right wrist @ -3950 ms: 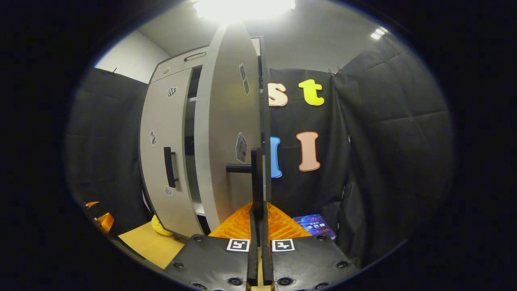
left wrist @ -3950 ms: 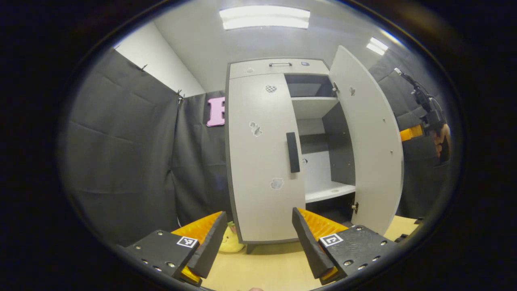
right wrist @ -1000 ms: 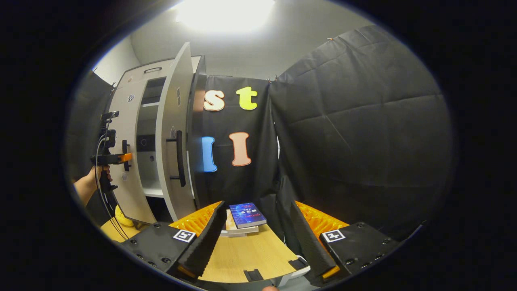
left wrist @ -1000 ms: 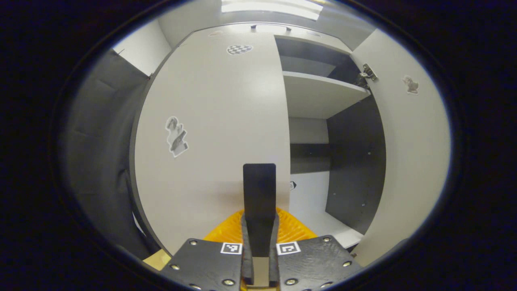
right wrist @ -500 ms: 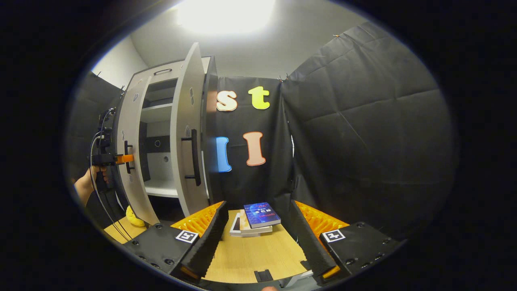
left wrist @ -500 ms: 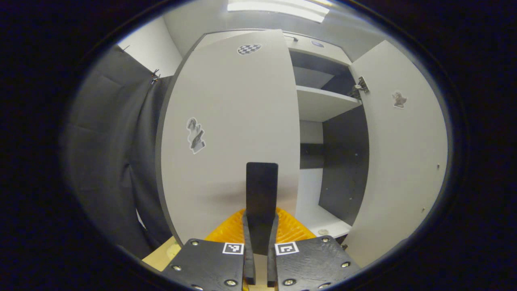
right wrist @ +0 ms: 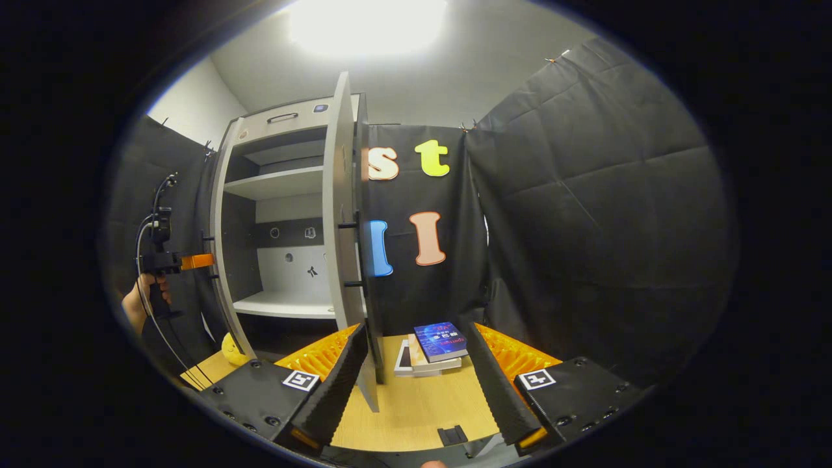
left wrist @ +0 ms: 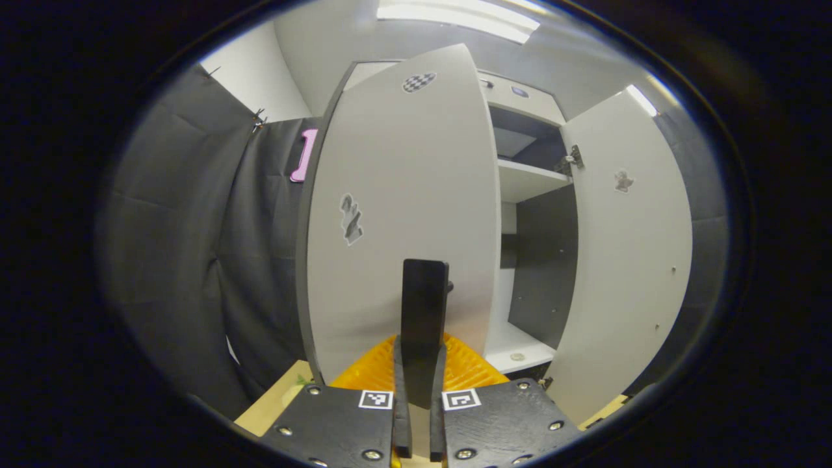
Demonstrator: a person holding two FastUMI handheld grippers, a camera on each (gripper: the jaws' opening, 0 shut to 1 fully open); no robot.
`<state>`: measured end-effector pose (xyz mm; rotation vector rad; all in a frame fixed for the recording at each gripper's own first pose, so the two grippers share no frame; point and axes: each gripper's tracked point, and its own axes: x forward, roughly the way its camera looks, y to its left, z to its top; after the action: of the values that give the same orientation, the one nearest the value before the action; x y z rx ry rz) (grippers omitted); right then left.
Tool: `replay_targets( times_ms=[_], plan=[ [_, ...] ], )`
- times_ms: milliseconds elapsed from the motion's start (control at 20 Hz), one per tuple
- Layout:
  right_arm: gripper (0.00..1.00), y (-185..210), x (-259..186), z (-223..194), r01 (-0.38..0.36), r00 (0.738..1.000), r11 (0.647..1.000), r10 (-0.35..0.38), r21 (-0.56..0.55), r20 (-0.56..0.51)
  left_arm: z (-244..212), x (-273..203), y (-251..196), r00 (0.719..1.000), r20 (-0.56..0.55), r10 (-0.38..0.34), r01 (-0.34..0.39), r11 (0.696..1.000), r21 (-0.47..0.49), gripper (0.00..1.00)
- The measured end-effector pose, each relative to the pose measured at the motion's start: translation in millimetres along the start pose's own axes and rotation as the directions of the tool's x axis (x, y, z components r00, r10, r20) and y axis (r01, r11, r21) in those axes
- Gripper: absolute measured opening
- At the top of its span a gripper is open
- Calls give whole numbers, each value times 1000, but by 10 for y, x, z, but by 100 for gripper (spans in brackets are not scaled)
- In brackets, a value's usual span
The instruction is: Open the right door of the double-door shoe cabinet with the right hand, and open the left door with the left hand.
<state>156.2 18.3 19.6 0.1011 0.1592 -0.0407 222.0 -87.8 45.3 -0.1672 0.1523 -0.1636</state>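
Swung further out since half a second ago, the left door stands ajar on its upright axis. Nearest in the left gripper view, the left gripper is clenched on the door's flat black handle, a tall matte bar. Behind it, the right door stands wide open. In the right gripper view, the right gripper hangs released above the wooden table; beyond lie stacked books and the cabinet's white shelves.

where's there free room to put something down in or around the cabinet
Bare patches: the lower shelf and the upper shelf, both between the open doors. The wooden floor is free between the right gripper's fingers; behind that, stacked books crowd it.
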Motion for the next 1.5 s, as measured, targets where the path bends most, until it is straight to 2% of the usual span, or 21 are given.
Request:
replay_targets(
  times_ms=[50, 150, 200, 400, 600, 750, 800, 1050, 1100, 1150, 1300, 1500],
  plan=[
    [92, 55, -32, 35, -2, 1000, 1000, 2, -3, 7, 8, -56, 61, 1000, -3, -6, 6, 1000, -15, 13],
    [95, 177, -51, 69, -14, 1000, 1000, 14, -13, 16, 37, -215, 252, 1000, -5, -9, 9, 1000, -30, 13],
    [95, 237, -61, 103, -20, 1000, 1000, 20, -19, 21, 43, -271, 333, 1000, -2, -5, 5, 1000, -24, 14],
    [95, 544, -83, 86, -61, 998, 997, 62, -38, 20, 41, -452, 620, 1000, -5, -1, 1, 1000, 6, 8],
    [95, 810, -139, 54, -103, 994, 992, 104, -79, 11, 53, -544, 875, 1000, -14, 14, -13, 1000, 28, 10],
    [95, 952, -177, 36, -121, 993, 988, 122, -99, 5, -26, -584, 1027, 999, -41, 25, -24, 999, 33, 7],
    [95, 994, -173, 32, -124, 992, 987, 125, -100, 5, -42, -622, 1088, 999, -41, 30, -28, 999, 37, 10],
    [96, 1128, -197, 63, -135, 990, 986, 137, -98, 13, 37, -727, 1479, 994, -13, 112, -111, 990, 82, 9],
    [96, 1174, -208, 58, -140, 990, 985, 142, -99, 13, 43, -726, 1586, 991, -5, 136, -135, 987, 87, 0],
    [96, 1216, -226, 60, -144, 989, 984, 146, -100, 12, 53, -747, 1705, 988, 4, 157, -156, 984, 89, 2],
    [96, 1348, -262, 42, -162, 987, 982, 164, -101, 6, 48, -773, 1691, 992, 8, 124, -124, 992, 37, 0],
    [95, 1466, -364, 112, -163, 986, 981, 166, -102, 20, 190, -985, 1625, 990, 66, 125, -130, 989, 70, 2]
  ],
)
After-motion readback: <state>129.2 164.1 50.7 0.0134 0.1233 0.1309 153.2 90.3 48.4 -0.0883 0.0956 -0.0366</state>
